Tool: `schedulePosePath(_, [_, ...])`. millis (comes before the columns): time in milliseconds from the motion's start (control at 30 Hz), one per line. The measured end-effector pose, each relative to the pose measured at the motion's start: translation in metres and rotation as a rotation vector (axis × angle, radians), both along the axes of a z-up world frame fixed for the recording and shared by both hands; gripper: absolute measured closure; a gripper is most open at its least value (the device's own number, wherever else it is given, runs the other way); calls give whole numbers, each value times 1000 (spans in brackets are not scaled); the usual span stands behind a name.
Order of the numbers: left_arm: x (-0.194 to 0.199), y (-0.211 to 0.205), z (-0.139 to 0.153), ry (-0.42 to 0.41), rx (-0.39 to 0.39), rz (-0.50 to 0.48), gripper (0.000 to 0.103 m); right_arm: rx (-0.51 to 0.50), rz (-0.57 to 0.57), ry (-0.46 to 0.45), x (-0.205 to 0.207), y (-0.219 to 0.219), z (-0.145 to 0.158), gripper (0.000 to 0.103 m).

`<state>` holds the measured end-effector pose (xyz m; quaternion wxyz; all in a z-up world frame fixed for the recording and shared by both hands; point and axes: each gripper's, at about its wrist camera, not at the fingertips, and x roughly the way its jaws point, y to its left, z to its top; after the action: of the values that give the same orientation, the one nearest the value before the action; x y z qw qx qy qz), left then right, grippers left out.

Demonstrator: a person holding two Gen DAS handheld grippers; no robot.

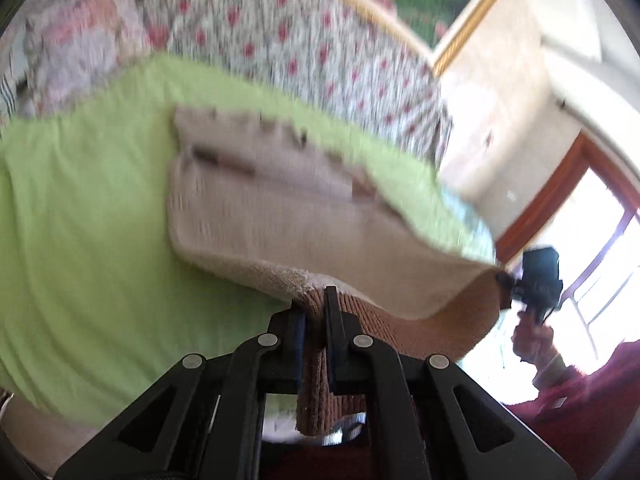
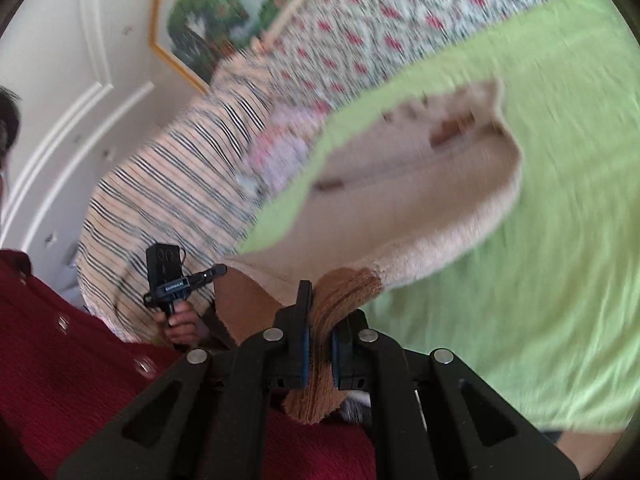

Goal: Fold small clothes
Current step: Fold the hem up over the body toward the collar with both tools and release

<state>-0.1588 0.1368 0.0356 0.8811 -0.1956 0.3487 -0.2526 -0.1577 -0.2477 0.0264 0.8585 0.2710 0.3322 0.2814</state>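
Both grippers were clenched on the near hem of the beige knit garment (image 1: 280, 208): left gripper (image 1: 314, 312), right gripper (image 2: 320, 312). Its far part lay on the green sheet (image 1: 80, 220) of the bed. Judged mid-fold; next, carry the hem toward the far edge evenly.

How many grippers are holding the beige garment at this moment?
2. The left gripper is shut on one near corner of the beige garment, and the right gripper is shut on the other. The garment's far end lies over the green sheet.
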Motion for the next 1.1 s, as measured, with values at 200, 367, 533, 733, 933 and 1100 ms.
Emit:
schedulePosePath(200, [53, 12, 15, -66, -26, 59, 97, 2, -59, -62, 61, -10, 10, 94])
schedulePosePath(367, [123, 9, 29, -97, -21, 111, 97, -28, -97, -80, 123, -22, 16, 94])
schedulePosePath(533, [195, 2, 38, -102, 12, 137, 97, -59, -196, -76, 193, -47, 22, 94])
schedulePosePath(733, [288, 2, 11, -27, 18, 184, 97, -69, -290, 23, 272, -73, -4, 94])
schedulePosePath(933, [360, 6, -45, 110, 45, 226, 97, -155, -352, 184, 325, -80, -59, 94])
schedulePosePath(1100, [388, 5, -82, 233, 78, 209, 95, -190, -376, 270, 335, -82, -76, 93])
